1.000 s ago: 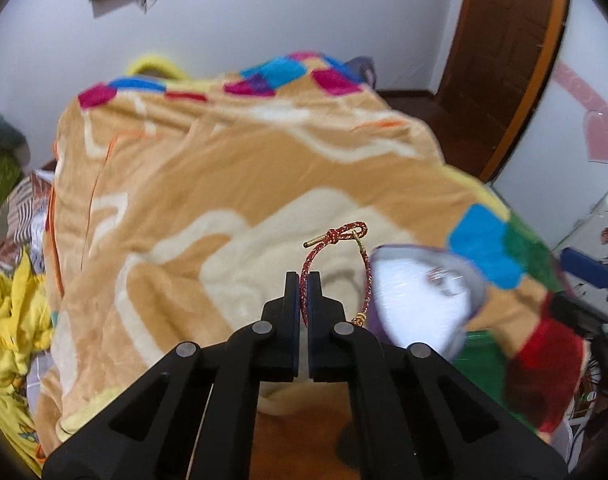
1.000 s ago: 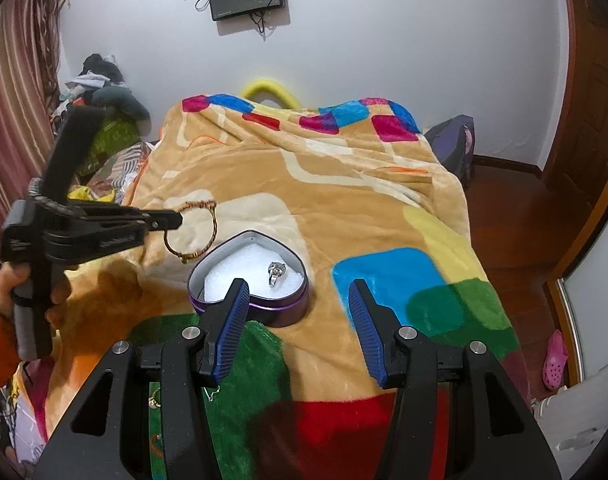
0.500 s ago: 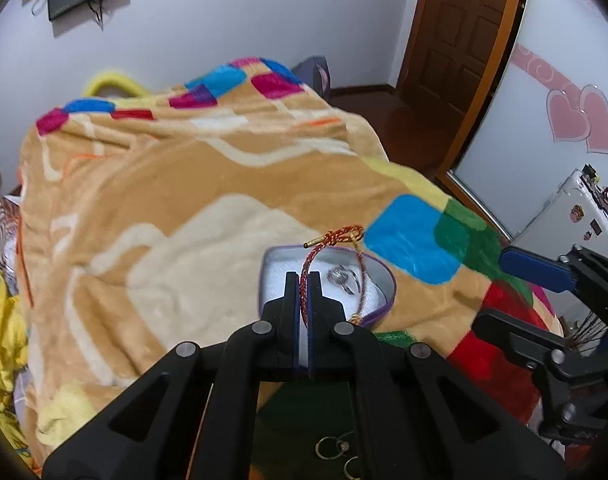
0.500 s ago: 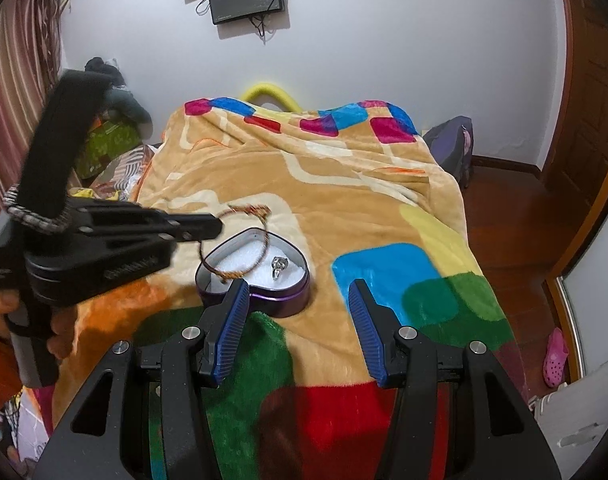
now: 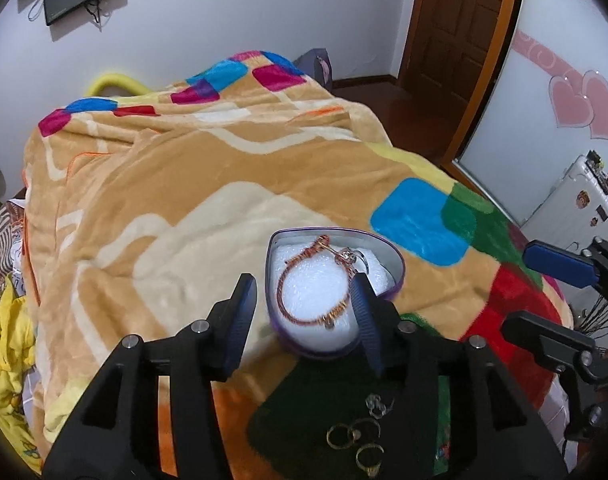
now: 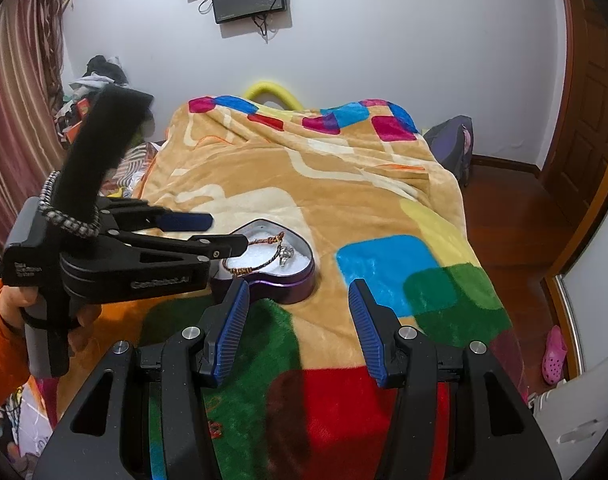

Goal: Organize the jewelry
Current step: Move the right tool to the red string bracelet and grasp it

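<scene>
The heart-shaped tin [image 5: 397, 276] held a red cord bracelet [image 5: 300, 280] and a ring [image 6: 284, 255] on white foam. Above it, the left gripper [image 5: 304, 312] hung spread, empty; the right gripper [image 6: 300, 320] likewise.

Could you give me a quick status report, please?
Left gripper open over the box. Bracelet lies inside beside the ring. Right gripper open, holding nothing. Loose rings on the blanket.

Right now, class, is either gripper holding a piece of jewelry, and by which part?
Nothing is held. The left gripper is open above the bracelet lying in the heart-shaped box; the right gripper is open and empty.
</scene>
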Motion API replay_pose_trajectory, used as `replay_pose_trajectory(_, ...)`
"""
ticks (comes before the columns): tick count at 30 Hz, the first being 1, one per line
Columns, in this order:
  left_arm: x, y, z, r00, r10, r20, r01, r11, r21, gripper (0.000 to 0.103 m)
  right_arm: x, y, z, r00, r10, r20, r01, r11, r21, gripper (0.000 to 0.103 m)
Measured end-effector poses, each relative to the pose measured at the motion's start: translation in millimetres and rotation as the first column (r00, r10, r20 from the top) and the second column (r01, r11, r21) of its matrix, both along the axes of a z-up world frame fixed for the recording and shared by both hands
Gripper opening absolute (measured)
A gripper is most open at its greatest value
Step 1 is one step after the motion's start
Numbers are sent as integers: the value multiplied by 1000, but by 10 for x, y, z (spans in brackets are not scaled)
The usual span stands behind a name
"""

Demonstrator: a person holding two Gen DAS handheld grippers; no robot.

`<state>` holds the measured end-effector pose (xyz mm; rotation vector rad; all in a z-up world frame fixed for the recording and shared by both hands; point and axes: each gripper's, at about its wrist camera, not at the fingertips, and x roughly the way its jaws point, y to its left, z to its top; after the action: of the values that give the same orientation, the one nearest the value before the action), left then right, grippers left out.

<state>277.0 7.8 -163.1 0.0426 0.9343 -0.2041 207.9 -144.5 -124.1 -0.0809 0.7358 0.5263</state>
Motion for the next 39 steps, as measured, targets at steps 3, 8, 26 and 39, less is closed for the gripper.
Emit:
replay_pose_trajectory(3,-144,84,63,1000,15,3,-15,1000,-28,53,-58,3,7,1000,4,0,-4,1000,-2,48)
replay_pose_trajectory(8,-489,150,186,998,47,46,-46,999,-9,67,-207,-9,7,1000,9,-2,-9,1000,-14,48)
replay_pose_trajectory(26,-1455,149,218,997,32,76,-29,999,-43,100,-760,79,-283,995,65,-75,-69,996,-54,48)
replay_pose_trajectory(39,-1434,148,-111,996,87,24,-87,996,23,96,-777,210,-544,987,89,-137,-99,993,-71,48)
